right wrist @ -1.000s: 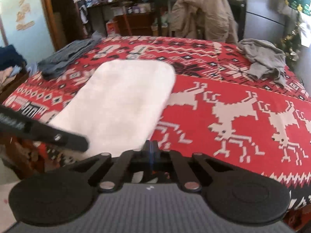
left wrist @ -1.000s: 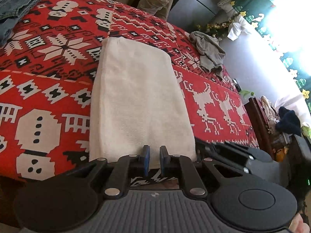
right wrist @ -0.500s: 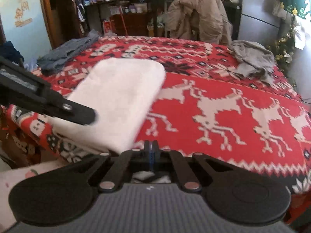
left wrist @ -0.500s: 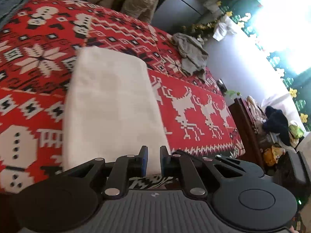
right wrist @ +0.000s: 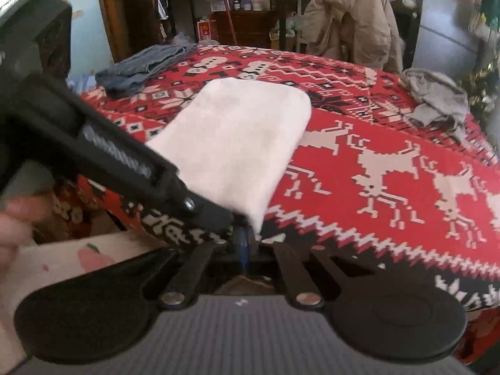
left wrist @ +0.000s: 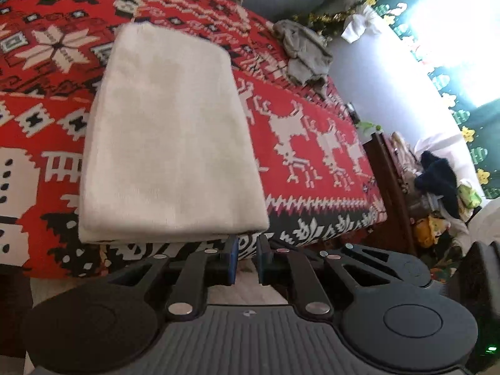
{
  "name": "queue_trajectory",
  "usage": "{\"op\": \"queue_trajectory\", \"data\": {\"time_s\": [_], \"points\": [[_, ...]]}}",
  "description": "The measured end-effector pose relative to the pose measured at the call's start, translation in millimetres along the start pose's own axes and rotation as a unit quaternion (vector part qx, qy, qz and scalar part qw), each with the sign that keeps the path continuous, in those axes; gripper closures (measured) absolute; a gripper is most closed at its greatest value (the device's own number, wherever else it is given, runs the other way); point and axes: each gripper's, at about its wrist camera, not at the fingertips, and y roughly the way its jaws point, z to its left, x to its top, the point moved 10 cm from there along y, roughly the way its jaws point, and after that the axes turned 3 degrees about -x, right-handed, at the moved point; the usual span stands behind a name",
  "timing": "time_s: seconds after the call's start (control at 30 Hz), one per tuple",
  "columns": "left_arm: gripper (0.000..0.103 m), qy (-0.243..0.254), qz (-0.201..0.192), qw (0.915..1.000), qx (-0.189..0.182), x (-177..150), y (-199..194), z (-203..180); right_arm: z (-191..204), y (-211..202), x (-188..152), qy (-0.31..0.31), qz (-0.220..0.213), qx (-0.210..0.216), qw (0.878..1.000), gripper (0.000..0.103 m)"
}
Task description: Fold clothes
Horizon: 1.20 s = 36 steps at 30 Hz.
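White towel: I am seeing the folded white towel (left wrist: pixel 168 137) lying flat on the red patterned blanket (left wrist: pixel 312 162), its near folded end reaching the blanket's front border. This towel is my landmark for the rest.

Left gripper: I am holding the left gripper (left wrist: pixel 245 257) just in front of the towel's near end, toward its right corner. Its jaws are standing a narrow gap apart with nothing pinched; only the blanket's black-and-white border is showing through the gap.

Right gripper: I am keeping the right gripper (right wrist: pixel 244 243) just off the towel's near right corner. Its jaws are pressed together, and no cloth is showing between them, though the left gripper's black body is crossing in front and hiding part of the view.

Hand: at the left edge of the right wrist view, blurred fingers (right wrist: pixel 18 218) are wrapping the left gripper's handle.

Grey garment: a crumpled grey garment (right wrist: pixel 437 100) is lying well beyond the towel to its right, near the blanket's far edge.

Blue-grey clothes: a blue-grey pile (right wrist: pixel 143 68) is sitting past the towel's far left corner.

Tan jacket: a tan jacket (right wrist: pixel 350 25) is draping over a chair behind the towel.
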Motion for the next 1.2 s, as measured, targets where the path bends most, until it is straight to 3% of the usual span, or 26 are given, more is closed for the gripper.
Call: {"op": "queue_trajectory", "data": {"time_s": [0.1,0.2,0.33,0.47,0.5,0.53,0.83,1.2], "points": [[0.093,-0.005,-0.019,0.9997,-0.01,8,-11,-1,-9,-5,-2,0.02,-0.008,-0.012,1.0,0.1],[0.093,-0.011,-0.029,0.9995,-0.005,18,-14,4,-12,-2,-2,0.03,-0.012,-0.014,0.999,0.085],[0.093,-0.02,-0.034,0.9992,-0.002,24,-14,11,-6,8,0,0.025,-0.015,-0.008,1.0,0.075],[0.093,-0.022,-0.028,0.9993,0.011,23,-7,19,-2,19,0,0.023,-0.008,-0.007,1.0,0.077],[0.093,-0.023,-0.026,0.9993,0.011,22,-5,21,-1,21,0,0.024,-0.006,-0.006,1.0,0.089],[0.093,-0.024,-0.024,0.9994,0.009,21,-4,22,-1,23,0,0.024,-0.004,-0.007,1.0,0.094],[0.093,-0.013,-0.017,0.9997,0.009,18,1,17,14,18,1,-0.044,-0.017,-0.035,0.998,0.098],[0.093,0.009,-0.014,0.9998,-0.007,21,-1,0,0,0,0,-0.043,-0.017,-0.05,0.998,0.103]]}}
